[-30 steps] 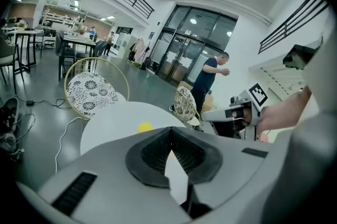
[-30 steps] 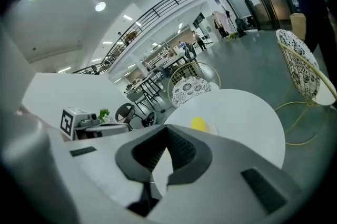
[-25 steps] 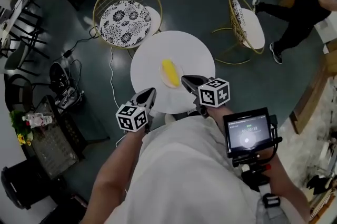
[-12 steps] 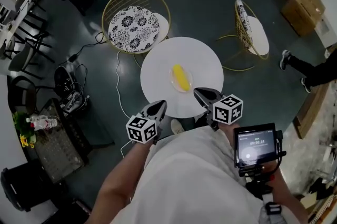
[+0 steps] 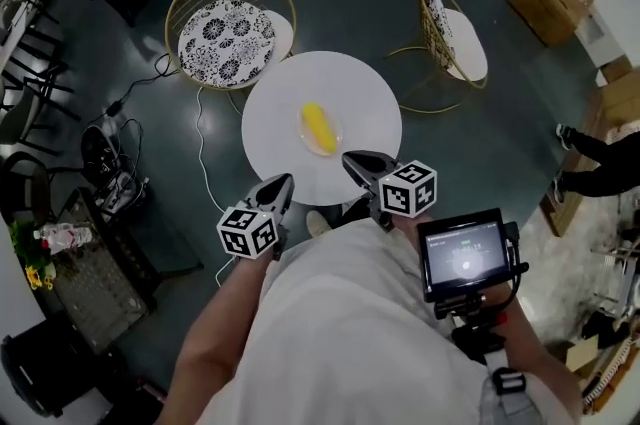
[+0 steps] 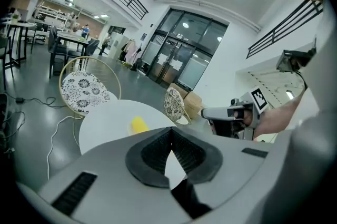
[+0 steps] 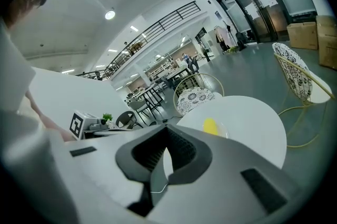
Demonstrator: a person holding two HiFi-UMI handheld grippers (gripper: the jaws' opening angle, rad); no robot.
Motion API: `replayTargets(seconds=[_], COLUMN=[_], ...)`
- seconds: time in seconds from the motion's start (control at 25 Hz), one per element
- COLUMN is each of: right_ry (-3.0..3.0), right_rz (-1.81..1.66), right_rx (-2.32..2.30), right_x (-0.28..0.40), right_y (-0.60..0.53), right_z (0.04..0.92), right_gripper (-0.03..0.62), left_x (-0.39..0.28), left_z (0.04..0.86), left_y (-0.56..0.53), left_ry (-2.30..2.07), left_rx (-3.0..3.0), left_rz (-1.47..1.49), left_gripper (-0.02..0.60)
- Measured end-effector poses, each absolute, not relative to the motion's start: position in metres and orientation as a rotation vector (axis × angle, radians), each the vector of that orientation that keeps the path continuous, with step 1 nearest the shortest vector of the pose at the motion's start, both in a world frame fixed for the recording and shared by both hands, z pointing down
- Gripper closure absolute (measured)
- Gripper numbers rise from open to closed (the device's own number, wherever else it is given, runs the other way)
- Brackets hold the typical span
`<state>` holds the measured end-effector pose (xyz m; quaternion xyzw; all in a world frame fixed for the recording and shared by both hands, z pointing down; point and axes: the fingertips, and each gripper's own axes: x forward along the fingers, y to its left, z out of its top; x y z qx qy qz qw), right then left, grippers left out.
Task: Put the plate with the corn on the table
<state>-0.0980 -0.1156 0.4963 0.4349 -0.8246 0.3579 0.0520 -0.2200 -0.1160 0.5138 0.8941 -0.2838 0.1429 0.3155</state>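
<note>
1. At the far left of the head view, a gold wire chair (image 5: pixel 225 28) with a flower-patterned cushion stands just beside the round white desk (image 5: pixel 275 128).
2. Your left gripper (image 5: pixel 284 183) shows against the near edge of the desk, apart from the plate. Its fingers (image 6: pixel 150 153) are closed tip to tip, with nothing between them.
3. The clear plate (image 5: pixel 340 125) lies flat near the middle of the desk. The yellow corn (image 5: pixel 318 127) rests on it, and neither gripper touches it.
4. Your right gripper (image 5: pixel 352 159) points at the near side of the plate, closer to it than the left one. Its fingers (image 7: pixel 147 152) are pressed together at the tips and hold nothing.
5. A second gold chair (image 5: pixel 452 33) with a patterned seat stands to the right of the desk, a little apart from it.
6. A small lit screen (image 5: pixel 463 253) sits at the lower right, close to your right forearm.
</note>
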Motion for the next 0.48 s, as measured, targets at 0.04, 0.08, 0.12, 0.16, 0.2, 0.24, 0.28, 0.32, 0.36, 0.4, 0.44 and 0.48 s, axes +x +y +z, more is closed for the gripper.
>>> replayTargets(seconds=[0.04, 0.08, 0.12, 0.16, 0.2, 0.24, 0.28, 0.32, 0.36, 0.4, 0.44, 0.48], right_ry=[-2.508, -2.507, -2.507, -2.508, -2.511, -2.515, -2.519, -2.523, -2.527, -2.530, -2.532, -2.534], right_rz=[1.094, 1.100, 1.107, 1.112, 1.116, 1.118, 1.118, 1.118, 1.117, 1.117, 1.117, 1.117], right_rx=[1.319, 1.319, 1.319, 1.319, 1.317, 1.313, 1.307, 1.301, 1.295, 1.289, 1.283, 1.277], right_x=[-0.096, -0.093, -0.092, -0.091, -0.092, -0.093, -0.095, -0.096, -0.098, -0.100, -0.101, -0.102], right_y=[-0.117, -0.117, -0.118, -0.119, -0.119, -0.119, -0.118, -0.117, -0.115, -0.114, -0.113, -0.112], right_z=[0.497, 0.497, 0.498, 0.498, 0.497, 0.496, 0.496, 0.496, 0.497, 0.497, 0.498, 0.499], right_gripper=[0.588, 0.588, 0.588, 0.588, 0.588, 0.588, 0.588, 0.588, 0.588, 0.588, 0.588, 0.588], left_x=[-0.217, -0.215, -0.213, -0.212, -0.212, -0.212, -0.213, -0.215, -0.216, -0.217, -0.218, -0.219], left_z=[0.514, 0.514, 0.514, 0.514, 0.515, 0.515, 0.515, 0.516, 0.518, 0.519, 0.520, 0.521], left_y=[-0.116, -0.115, -0.114, -0.113, -0.111, -0.110, -0.109, -0.107, -0.106, -0.105, -0.104, -0.102], left_ry=[-0.748, -0.747, -0.746, -0.744, -0.744, -0.746, -0.748, -0.752, -0.756, -0.760, -0.764, -0.768], left_rx=[2.353, 2.351, 2.348, 2.346, 2.343, 2.340, 2.338, 2.334, 2.331, 2.329, 2.326, 2.323], left_rz=[0.378, 0.381, 0.386, 0.391, 0.396, 0.400, 0.405, 0.408, 0.411, 0.414, 0.417, 0.420], left_gripper=[0.574, 0.574, 0.574, 0.574, 0.574, 0.574, 0.574, 0.574, 0.574, 0.574, 0.574, 0.574])
